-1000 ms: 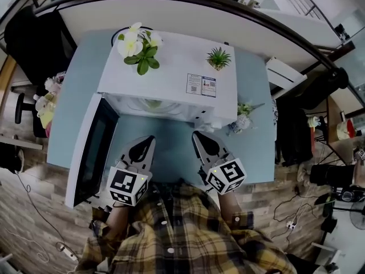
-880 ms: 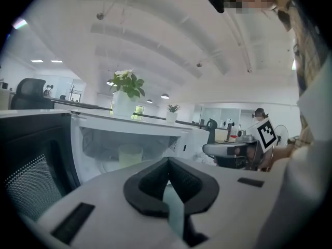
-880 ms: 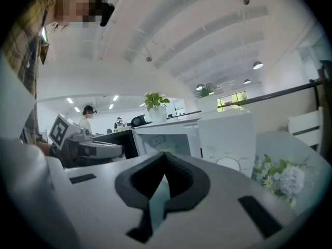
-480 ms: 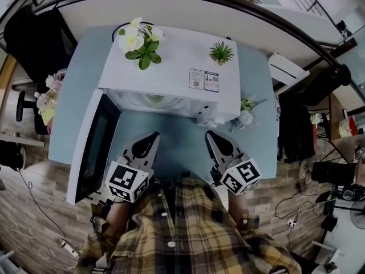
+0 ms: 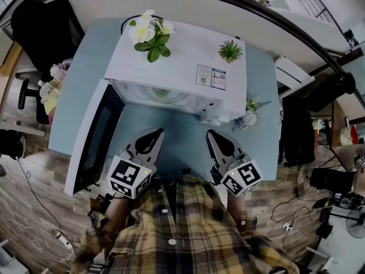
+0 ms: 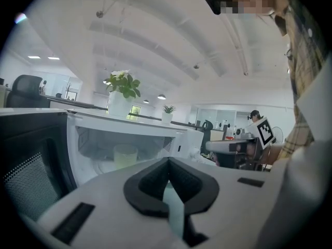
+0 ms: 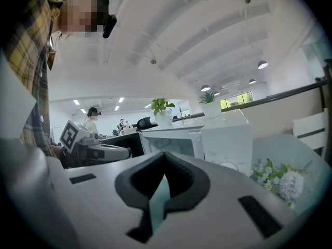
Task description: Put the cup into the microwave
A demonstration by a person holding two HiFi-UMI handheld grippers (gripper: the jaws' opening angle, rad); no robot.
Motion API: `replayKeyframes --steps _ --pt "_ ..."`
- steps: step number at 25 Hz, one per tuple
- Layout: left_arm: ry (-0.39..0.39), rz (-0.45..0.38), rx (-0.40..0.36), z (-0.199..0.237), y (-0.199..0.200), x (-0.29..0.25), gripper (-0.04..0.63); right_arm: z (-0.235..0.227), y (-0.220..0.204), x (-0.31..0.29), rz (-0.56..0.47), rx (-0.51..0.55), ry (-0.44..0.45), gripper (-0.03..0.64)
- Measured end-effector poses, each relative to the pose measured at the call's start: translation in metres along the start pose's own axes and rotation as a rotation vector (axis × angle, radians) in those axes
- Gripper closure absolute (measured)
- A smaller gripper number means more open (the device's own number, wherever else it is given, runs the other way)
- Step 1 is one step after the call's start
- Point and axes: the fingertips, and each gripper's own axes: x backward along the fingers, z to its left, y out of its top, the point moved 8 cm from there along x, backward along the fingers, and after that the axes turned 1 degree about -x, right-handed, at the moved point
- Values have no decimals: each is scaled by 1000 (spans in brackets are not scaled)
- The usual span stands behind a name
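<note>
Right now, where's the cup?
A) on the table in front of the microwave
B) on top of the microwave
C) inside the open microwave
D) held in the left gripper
C: the left gripper view shows the cup standing inside the microwave, whose door is open. The left gripper and right gripper have their fingers together on nothing.
</note>
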Motion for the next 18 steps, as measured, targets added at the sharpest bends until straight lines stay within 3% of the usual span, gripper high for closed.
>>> replayKeyframes --steps 18 --pt "31 -6 -7 -5 -2 3 606 -2 -2 2 -29 -19 6 614"
